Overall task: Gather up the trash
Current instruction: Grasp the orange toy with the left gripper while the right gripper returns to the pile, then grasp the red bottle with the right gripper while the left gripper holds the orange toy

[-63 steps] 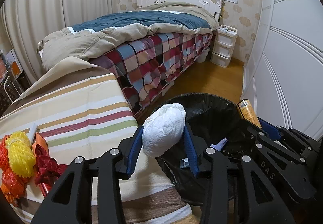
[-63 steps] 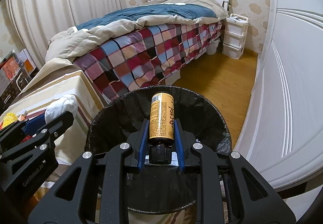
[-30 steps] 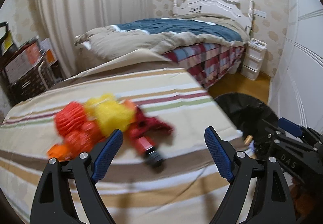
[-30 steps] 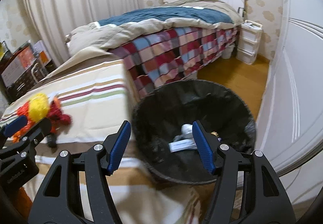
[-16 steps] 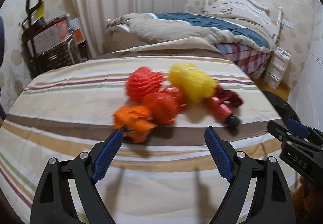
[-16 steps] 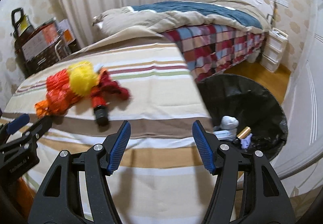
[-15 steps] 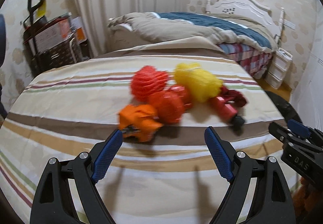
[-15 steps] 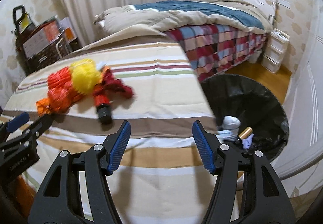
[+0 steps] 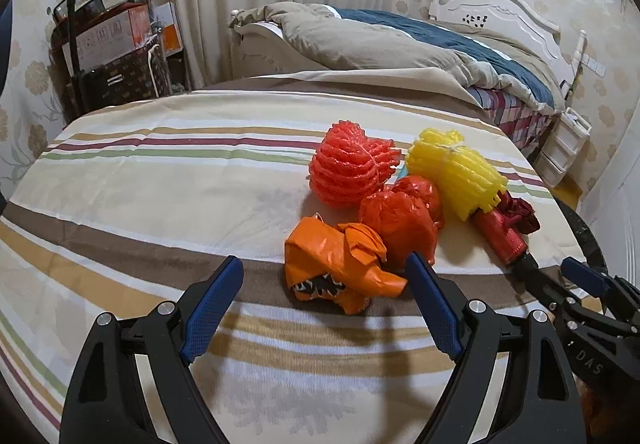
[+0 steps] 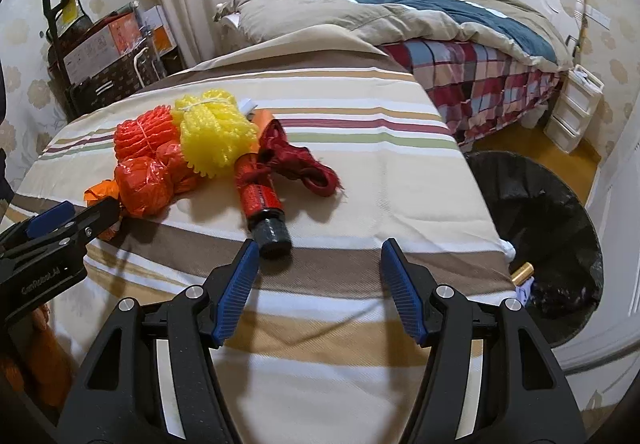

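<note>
Trash lies in a heap on the striped cloth [image 9: 160, 180]: a crumpled orange bag [image 9: 340, 266], a red plastic bag [image 9: 400, 220], a red foam net [image 9: 352, 168], a yellow foam net [image 9: 456, 172] and a red bottle with a black cap [image 10: 262, 204] wrapped in a red cord [image 10: 308, 164]. My left gripper [image 9: 326, 284] is open and empty, just in front of the orange bag. My right gripper [image 10: 316, 264] is open and empty, just before the bottle's cap. The black-lined bin [image 10: 552, 212] stands at the right, holding a brown bottle [image 10: 522, 271].
A bed [image 10: 440, 16] with a beige and blue quilt stands behind the table. A white drawer unit [image 10: 574, 104] is by the far wall. A trolley with boxes [image 9: 108, 56] stands at the back left. A white wardrobe door [image 10: 624, 204] is to the right.
Both grippers let go of the white wad and the brown bottle into the bin, opened, and swung left to the trash heap on the striped cloth.
</note>
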{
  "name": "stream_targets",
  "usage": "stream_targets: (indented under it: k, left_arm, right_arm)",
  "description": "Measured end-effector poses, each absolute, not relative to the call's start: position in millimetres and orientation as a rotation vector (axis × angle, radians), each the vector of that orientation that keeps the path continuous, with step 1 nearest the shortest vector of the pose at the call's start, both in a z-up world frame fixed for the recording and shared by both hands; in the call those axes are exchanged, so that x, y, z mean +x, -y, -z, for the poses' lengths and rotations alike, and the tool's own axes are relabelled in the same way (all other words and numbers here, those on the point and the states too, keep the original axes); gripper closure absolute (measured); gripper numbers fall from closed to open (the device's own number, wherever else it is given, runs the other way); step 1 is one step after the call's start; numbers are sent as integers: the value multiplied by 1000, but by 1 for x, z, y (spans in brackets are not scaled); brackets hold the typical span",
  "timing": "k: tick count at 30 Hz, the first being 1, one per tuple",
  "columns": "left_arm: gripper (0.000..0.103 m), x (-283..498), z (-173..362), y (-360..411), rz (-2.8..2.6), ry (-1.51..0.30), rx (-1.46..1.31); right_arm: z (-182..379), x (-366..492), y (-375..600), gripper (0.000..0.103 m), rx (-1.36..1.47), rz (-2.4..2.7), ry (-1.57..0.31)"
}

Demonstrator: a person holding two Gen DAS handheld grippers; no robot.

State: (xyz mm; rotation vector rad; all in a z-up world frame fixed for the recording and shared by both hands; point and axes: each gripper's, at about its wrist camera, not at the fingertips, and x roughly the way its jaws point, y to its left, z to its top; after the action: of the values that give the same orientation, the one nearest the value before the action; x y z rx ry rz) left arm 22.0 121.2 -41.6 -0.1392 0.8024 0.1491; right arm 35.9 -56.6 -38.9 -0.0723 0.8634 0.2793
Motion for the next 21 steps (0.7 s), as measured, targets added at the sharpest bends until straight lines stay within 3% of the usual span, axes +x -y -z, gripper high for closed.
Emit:
stream_targets:
  k: [5, 8, 21]
  left_arm:
    - [44, 26, 45, -123, -114, -829, -138]
    - [49, 25, 45, -124, -102, -830, -142]
    - [51, 12, 43, -127, -87, -826, -140]
  right_arm:
    - [40, 38, 45, 41, -98, -300, -867]
    - [40, 39, 41, 41, -105, -308, -869]
    - [42, 49, 21, 54, -116, -347, -882]
